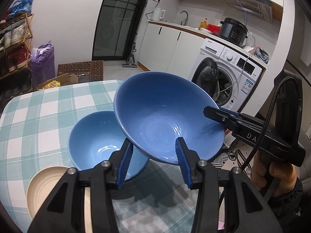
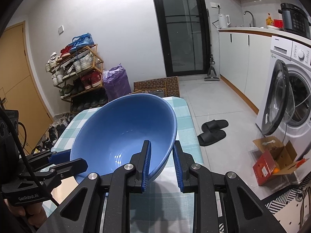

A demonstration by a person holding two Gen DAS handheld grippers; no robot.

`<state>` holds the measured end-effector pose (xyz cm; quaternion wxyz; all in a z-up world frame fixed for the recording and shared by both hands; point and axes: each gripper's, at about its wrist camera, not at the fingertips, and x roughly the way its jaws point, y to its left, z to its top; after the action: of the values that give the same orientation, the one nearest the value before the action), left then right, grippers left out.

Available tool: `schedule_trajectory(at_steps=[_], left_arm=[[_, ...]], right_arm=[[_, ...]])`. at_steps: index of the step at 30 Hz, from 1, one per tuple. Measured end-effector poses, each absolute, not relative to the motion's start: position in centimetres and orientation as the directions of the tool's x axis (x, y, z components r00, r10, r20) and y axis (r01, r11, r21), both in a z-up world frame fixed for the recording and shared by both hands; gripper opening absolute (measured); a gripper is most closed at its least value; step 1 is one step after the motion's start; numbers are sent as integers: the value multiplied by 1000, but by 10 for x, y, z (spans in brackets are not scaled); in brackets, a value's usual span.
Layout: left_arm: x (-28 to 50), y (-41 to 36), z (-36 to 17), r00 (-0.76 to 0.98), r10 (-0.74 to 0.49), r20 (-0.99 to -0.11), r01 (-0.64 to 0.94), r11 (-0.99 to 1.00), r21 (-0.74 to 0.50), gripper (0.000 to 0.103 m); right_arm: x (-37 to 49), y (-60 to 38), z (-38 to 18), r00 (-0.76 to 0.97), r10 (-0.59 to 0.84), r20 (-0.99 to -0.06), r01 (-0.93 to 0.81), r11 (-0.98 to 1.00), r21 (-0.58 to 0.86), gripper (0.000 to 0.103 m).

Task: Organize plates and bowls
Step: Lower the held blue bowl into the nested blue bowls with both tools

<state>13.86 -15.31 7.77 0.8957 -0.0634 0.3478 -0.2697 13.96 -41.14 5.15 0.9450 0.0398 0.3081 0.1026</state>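
Left wrist view: left hand-held gripper [image 1: 155,159] open-jawed around the near rim of the tilted dark blue ceramic bowl [image 1: 165,116], not clamping; it hangs above a light blue bowl [image 1: 97,141] on the checked-cloth table [image 1: 38,112], beside a cream ribbed plate [image 1: 46,184].
Right wrist view: right hand-held gripper [image 2: 161,163] straddles the dark blue bowl's rim; clamping cannot be told.
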Motion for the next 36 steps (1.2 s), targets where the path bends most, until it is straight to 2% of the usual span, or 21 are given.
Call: schedule_trajectory(at_steps=[36], left_arm=[[166, -100, 49, 634, -406, -659, 309, 913, -265, 44]], right_arm=[[192, -342, 13, 716, 301, -630, -243, 953, 179, 23]])
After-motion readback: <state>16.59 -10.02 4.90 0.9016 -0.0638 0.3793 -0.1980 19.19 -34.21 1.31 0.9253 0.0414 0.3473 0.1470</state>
